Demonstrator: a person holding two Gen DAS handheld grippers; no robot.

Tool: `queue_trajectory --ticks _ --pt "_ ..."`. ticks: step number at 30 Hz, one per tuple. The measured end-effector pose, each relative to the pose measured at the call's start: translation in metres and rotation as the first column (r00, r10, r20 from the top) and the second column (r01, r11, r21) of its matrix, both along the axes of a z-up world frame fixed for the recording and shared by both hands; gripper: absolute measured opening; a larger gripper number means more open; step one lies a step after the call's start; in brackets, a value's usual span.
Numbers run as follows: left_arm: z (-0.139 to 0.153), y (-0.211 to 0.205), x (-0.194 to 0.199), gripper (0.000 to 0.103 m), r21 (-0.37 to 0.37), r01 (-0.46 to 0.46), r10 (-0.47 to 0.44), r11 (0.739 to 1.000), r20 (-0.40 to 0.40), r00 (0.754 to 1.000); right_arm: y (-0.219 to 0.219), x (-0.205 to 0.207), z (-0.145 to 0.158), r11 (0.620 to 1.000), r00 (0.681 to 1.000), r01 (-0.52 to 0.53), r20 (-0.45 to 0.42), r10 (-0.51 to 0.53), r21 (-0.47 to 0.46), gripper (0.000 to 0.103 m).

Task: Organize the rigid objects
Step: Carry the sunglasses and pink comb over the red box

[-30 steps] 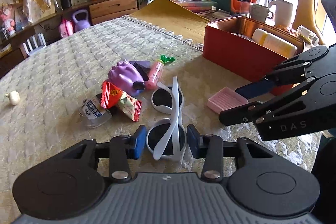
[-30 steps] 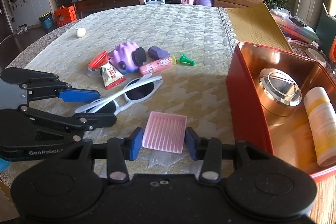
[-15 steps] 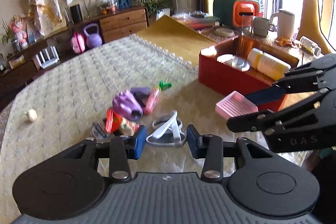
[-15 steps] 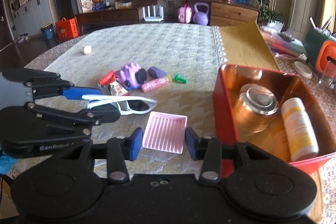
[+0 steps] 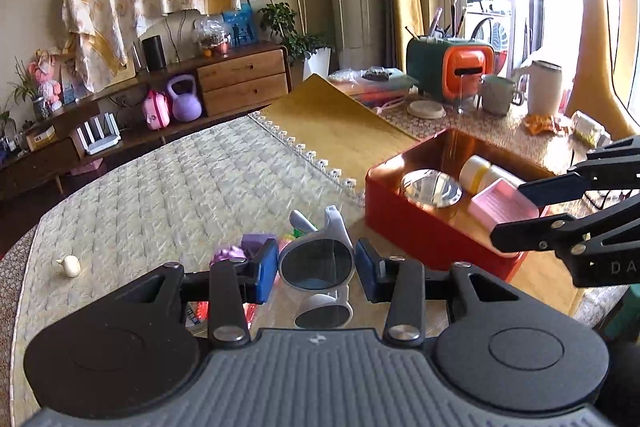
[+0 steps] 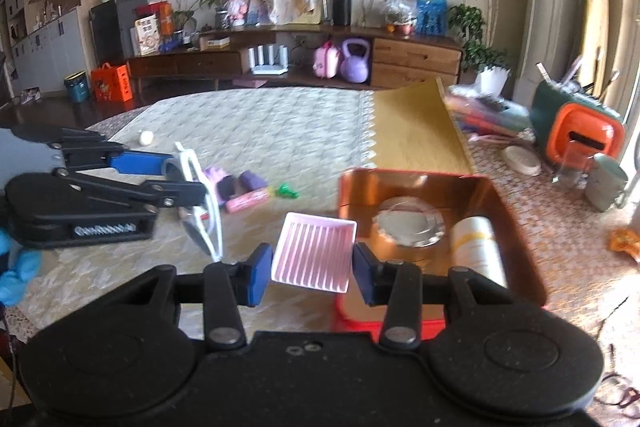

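Observation:
My left gripper (image 5: 316, 271) is shut on white sunglasses (image 5: 318, 263) and holds them in the air over the table; they also show in the right wrist view (image 6: 204, 211). My right gripper (image 6: 312, 269) is shut on a pink ridged tray (image 6: 314, 255) and holds it above the near left rim of the red box (image 6: 520, 227). In the left wrist view the tray (image 5: 502, 205) hangs over the red box (image 5: 424, 231). The box holds a silver round tin (image 6: 410, 223) and a yellow-white bottle (image 6: 478, 247).
A purple toy (image 6: 222, 183), a pink tube (image 6: 246, 201), a green piece (image 6: 286, 191) and a small white object (image 6: 146, 137) lie on the quilted tablecloth (image 6: 260, 123). An orange-green caddy (image 6: 580, 135), mugs and clutter stand right of the box.
Both grippers have risen from the table with their loads. The sunglasses have tilted upright. The pink tray has moved right, over the red box's rim.

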State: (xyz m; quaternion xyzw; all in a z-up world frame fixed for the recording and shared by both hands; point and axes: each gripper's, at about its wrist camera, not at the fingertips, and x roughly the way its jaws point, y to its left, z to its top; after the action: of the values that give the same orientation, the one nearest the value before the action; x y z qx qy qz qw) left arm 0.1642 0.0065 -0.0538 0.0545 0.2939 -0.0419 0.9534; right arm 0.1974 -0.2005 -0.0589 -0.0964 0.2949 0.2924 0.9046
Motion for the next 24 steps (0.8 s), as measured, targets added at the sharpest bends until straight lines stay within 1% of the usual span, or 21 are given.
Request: queue_trajectory --ticks 3,6,11,15,18,24 --pt "0.010 -0.003 0.003 0.041 -0.038 0.001 -0.002 0.999 -0.010 1.000 -0.013 0.007 0.002 0.999 0.999 0.031 0.010 -0.031 -0.009 0.043" --pt "0.021 -0.008 0.007 0.040 -0.073 0.012 -0.013 0.997 -0.014 1.000 -0.026 0.017 0.001 0.998 0.998 0.059 -0.003 -0.059 -0.007 0.043" --pt "0.041 -0.024 0.017 0.040 -0.097 0.049 -0.049 0.994 -0.002 0.999 -0.041 0.030 -0.005 0.996 0.996 0.090 -0.016 -0.090 -0.016 0.043" --pt "0.056 -0.039 0.031 0.041 -0.134 0.083 -0.083 0.987 0.005 0.997 -0.049 0.037 -0.010 0.994 0.994 0.103 -0.018 -0.103 -0.029 0.043" --pt "0.061 -0.053 0.042 0.041 -0.154 0.114 -0.115 0.982 0.001 0.993 -0.054 0.043 -0.014 0.993 0.993 0.115 -0.020 -0.116 -0.034 0.043" --pt "0.059 -0.084 0.064 0.041 -0.180 0.159 -0.163 0.971 -0.009 0.987 -0.060 0.052 -0.021 0.991 0.992 0.121 -0.026 -0.122 -0.050 0.043"
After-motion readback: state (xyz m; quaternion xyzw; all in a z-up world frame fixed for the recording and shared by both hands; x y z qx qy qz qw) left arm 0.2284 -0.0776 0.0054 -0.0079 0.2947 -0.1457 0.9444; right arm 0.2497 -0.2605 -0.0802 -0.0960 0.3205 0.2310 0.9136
